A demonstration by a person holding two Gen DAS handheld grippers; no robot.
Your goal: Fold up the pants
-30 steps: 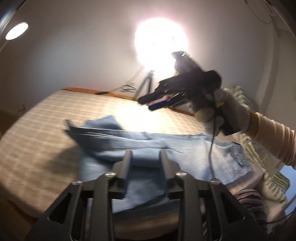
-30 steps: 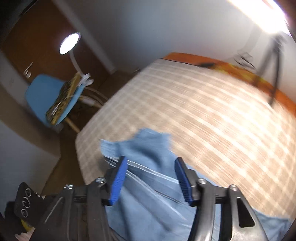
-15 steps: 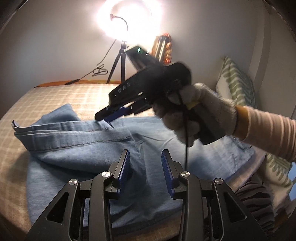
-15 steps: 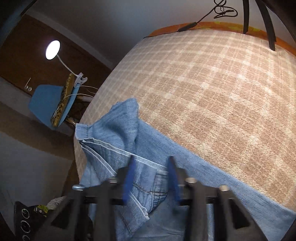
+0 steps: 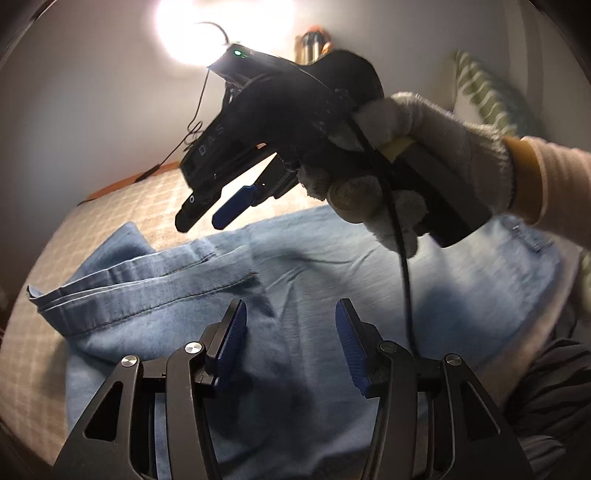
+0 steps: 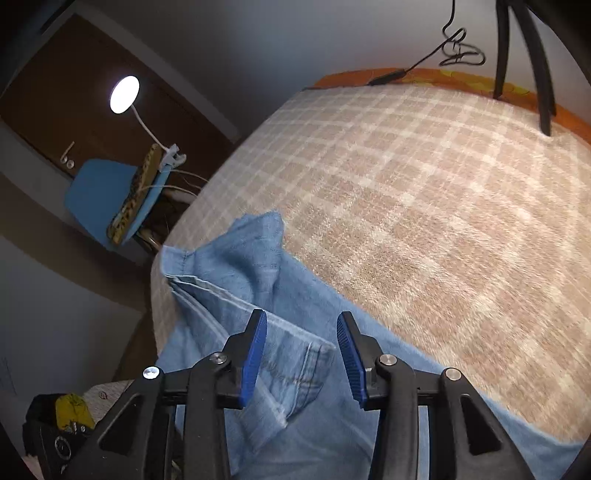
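Observation:
Light blue denim pants (image 5: 314,280) lie folded on a bed with a tan plaid cover (image 6: 424,206). The leg hems are stacked at the left (image 5: 110,291). My left gripper (image 5: 288,343) is open and empty just above the middle of the pants. My right gripper (image 6: 301,350) is open and empty above the hem end (image 6: 236,280). It also shows in the left wrist view (image 5: 207,218), held in a gloved hand (image 5: 424,155) above the pants.
A ring light (image 5: 221,33) on a tripod (image 6: 532,66) stands behind the bed. A blue chair (image 6: 107,195) and a desk lamp (image 6: 125,94) are beyond the bed's left edge. A striped pillow (image 5: 491,99) lies at the right. Dark striped fabric (image 5: 546,391) is at the lower right.
Both grippers' jaws have opened wider. The right gripper has risen off the pants and come closer to the left camera. The pants stay lying on the bed.

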